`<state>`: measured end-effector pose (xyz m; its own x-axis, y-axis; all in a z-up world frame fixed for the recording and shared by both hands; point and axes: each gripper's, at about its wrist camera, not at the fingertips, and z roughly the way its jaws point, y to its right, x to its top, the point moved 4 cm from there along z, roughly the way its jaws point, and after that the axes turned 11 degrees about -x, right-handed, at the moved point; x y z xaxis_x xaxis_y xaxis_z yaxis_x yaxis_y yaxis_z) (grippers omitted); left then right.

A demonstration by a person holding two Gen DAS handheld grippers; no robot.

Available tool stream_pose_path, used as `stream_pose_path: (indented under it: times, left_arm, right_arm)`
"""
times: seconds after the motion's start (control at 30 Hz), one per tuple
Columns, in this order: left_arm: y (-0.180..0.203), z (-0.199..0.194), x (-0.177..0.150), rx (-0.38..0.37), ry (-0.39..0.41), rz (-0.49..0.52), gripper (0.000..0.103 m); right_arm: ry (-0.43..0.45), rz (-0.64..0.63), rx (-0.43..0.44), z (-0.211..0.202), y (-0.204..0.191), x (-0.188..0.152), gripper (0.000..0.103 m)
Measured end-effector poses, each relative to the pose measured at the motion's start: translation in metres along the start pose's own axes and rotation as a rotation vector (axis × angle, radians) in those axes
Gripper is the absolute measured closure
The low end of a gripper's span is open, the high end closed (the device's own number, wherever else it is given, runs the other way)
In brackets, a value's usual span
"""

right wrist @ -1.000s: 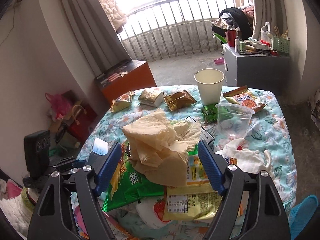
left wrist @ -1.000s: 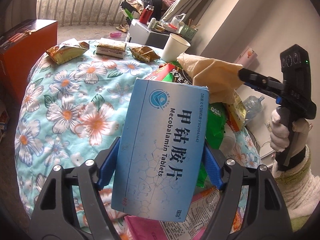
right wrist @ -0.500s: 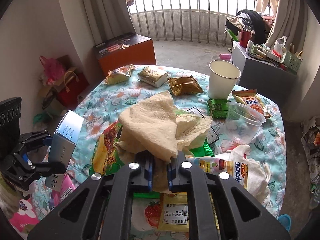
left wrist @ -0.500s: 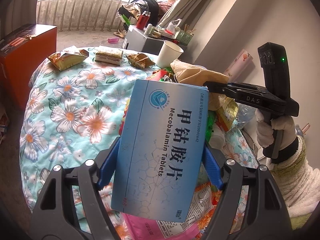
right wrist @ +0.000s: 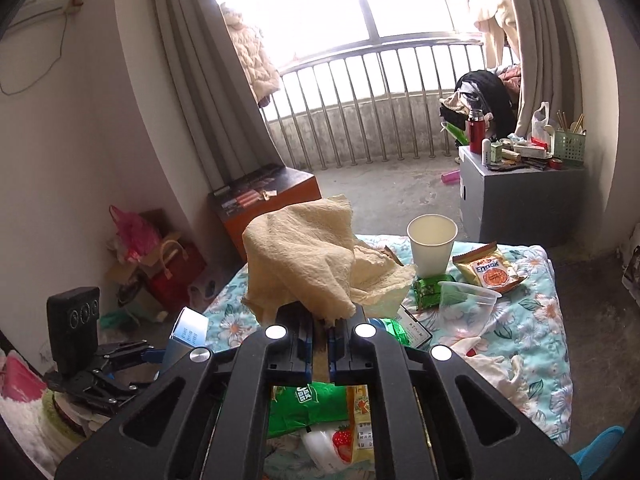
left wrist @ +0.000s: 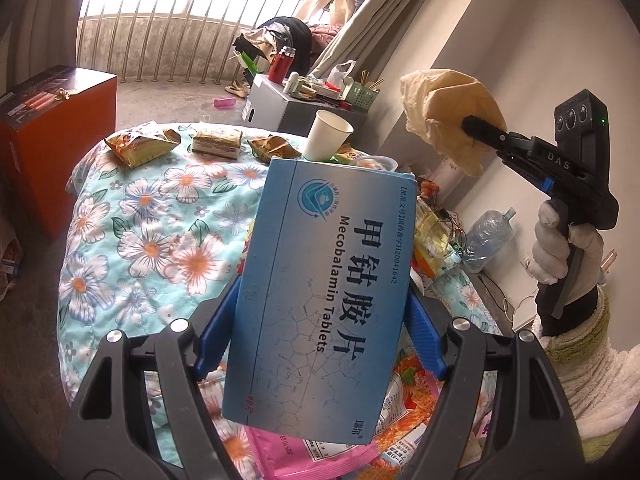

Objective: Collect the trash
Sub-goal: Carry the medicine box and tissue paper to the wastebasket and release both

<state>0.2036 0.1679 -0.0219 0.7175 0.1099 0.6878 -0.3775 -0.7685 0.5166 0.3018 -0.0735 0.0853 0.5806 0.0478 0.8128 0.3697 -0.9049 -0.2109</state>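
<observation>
Two sets of tongs are seen above a worktop (left wrist: 132,216) spread with a flowered cloth. To the left of the white paper cup (right wrist: 431,245), which stands upright near the far edge, three snack packets (left wrist: 140,146) are laid in a row. Nearer than the cup, a blue tablet box (left wrist: 320,300) is clamped by its long sides between the blue pads of the left tongs (left wrist: 320,340) and held clear of the cloth. Right of the cup, the right tongs (right wrist: 320,340) have just been drawn together on a crumpled tan paper towel (right wrist: 304,260), which is pinched between them and raised off the wrappers beneath. Beside the cup, a green packet (right wrist: 428,292), an orange snack bag (right wrist: 490,272) and a clear plastic tub (right wrist: 468,304) are left on the cloth.
</observation>
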Motion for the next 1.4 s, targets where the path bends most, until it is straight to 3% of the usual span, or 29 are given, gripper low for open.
stream_pose_path:
  times: [0.33,0.77,1.13,1.4]
  left_arm:
    - [0.038,-0.019,0.007,-0.041,0.035,0.062,0.031]
    - [0.112,0.013,0.017,-0.131,-0.039,0.145,0.031]
    - [0.204,0.088,0.020,-0.244,-0.141,0.253,0.031]
    - [0.286,0.180,0.016,-0.364,-0.273,0.309,0.031]
  right_arm:
    - [0.121,0.170,-0.059,-0.106,0.044,-0.038,0.098]
    - [0.183,0.423,-0.168,-0.188,0.122,-0.120,0.098]
    - [0.243,0.553,-0.231,-0.224,0.180,-0.161,0.098]
    - [0.281,0.683,-0.324,-0.251,0.250,-0.200,0.098]
